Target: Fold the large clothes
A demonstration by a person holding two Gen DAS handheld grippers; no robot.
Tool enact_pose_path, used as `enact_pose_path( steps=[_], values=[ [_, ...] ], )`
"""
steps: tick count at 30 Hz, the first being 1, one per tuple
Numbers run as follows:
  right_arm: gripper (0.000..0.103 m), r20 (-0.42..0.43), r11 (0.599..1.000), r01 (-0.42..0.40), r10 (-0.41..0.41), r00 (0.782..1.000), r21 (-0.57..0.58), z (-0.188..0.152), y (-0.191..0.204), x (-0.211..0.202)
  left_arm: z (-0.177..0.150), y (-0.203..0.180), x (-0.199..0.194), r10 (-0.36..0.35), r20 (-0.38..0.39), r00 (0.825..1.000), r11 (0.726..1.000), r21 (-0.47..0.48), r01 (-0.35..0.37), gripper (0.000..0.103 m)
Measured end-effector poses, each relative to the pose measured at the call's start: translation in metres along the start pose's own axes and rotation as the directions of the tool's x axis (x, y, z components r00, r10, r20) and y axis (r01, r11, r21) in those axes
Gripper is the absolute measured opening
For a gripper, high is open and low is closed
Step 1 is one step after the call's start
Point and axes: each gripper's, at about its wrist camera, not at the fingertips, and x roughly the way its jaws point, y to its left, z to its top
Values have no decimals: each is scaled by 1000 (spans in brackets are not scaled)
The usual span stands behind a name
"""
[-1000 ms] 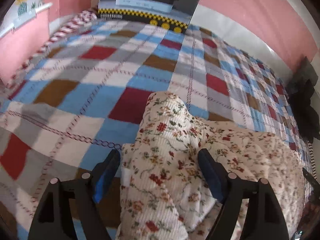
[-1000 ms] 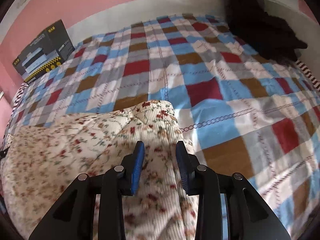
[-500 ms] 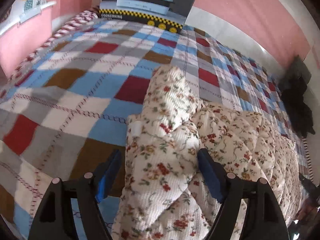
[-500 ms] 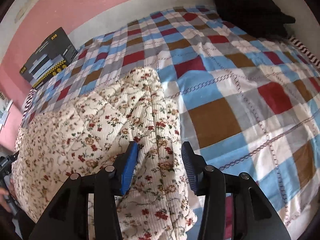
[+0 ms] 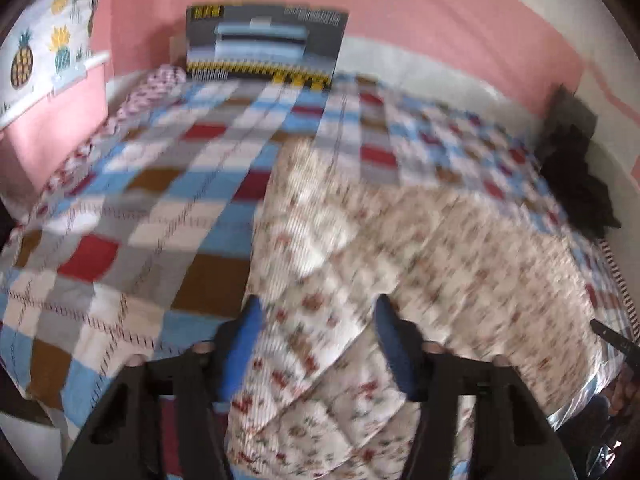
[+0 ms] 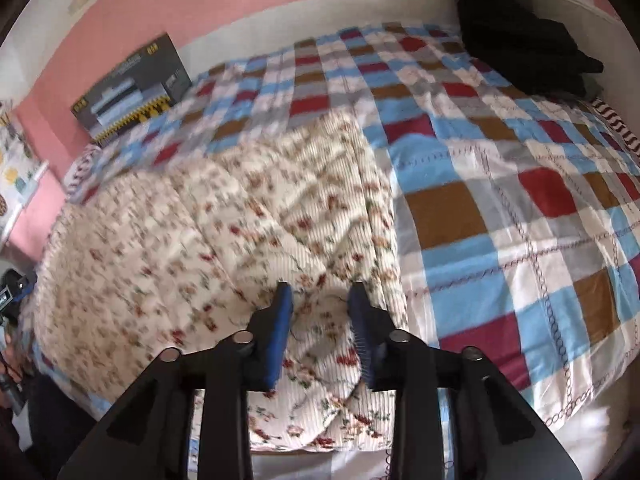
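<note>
Two hand-held grippers, left [image 5: 316, 316] and right [image 6: 320, 300], straddle one floral garment [image 6: 224, 216].

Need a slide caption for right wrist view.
Right gripper open astride floral quilted garment on checked bedspread.

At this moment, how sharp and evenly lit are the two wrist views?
Left wrist view: heavy motion blur smears the cream floral ribbed garment and grey printed box. Right wrist view: garment blurred on its left part, blue-red-brown checked bedspread sharper. Both bow at the fisheye edges.
</note>
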Motion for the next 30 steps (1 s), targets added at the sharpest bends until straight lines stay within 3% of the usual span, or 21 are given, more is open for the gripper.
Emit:
enact_pose_path(
  steps=[2,12,17,20,22,25,30],
  values=[
    [23,-12,1000,14,-14,1000,4,-2,-3,6,-6,8,15,15,-31,999,1000,-14,-15,39],
    [20,-42,1000,28,-28,999,-6,-3,-5,21,-13,15,26,-17,-22,1000,1000,-20,16,38],
    [22,-31,1000,14,-14,999,1,4,-4,5,-5,14,8,-21,-23,1000,999,-39,20,38],
    [36,-21,1000,-15,15,1000,22,6,-10,-2,1,21,-1,-54,-16,998,996,-72,52,39],
    [59,-12,999,-25,25,1000,32,7,-13,-4,4,26,0,-48,-16,999,995,-89,46,44],
    [62,-12,999,-18,19,1000,50,9,-20,-1,5,36,9,-58,-45,997,990,-133,51,48],
    [65,-87,993,-81,88,992,80,15,-33,24,4,51,39,-143,-121,982,973,-198,118,69]
  ],
)
